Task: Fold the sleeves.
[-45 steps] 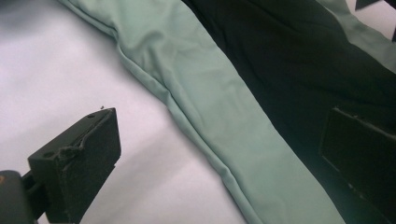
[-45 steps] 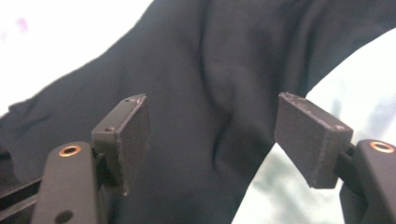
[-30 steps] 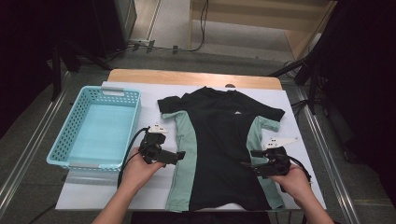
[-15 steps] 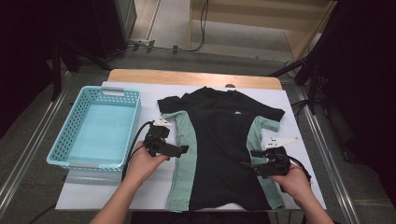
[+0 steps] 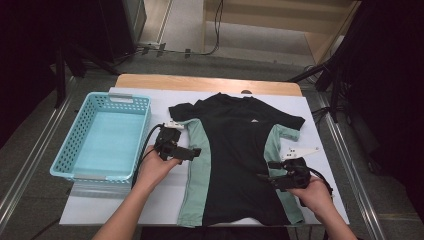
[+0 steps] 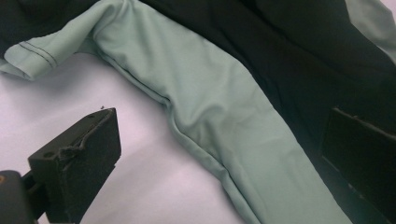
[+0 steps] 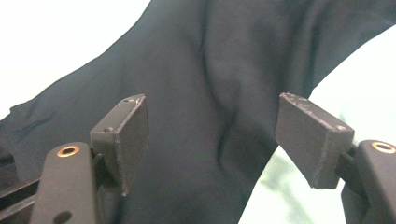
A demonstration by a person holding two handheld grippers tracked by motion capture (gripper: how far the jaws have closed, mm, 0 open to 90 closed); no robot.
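T-shirt (image 5: 235, 160), black with pale green side panels, lies flat at the centre of the white table (image 5: 320, 120), collar toward twelve o'clock. At nine o'clock from it, the left gripper (image 5: 192, 151) hovers over the left green panel (image 6: 224, 126), jaws spread wide with the panel's edge between them. At four o'clock, the right gripper (image 5: 265, 172) sits over the right green panel, jaws likewise spread, black fabric (image 7: 210, 107) showing between them. A light blue plastic basket (image 5: 82, 135) stands well apart at nine o'clock.
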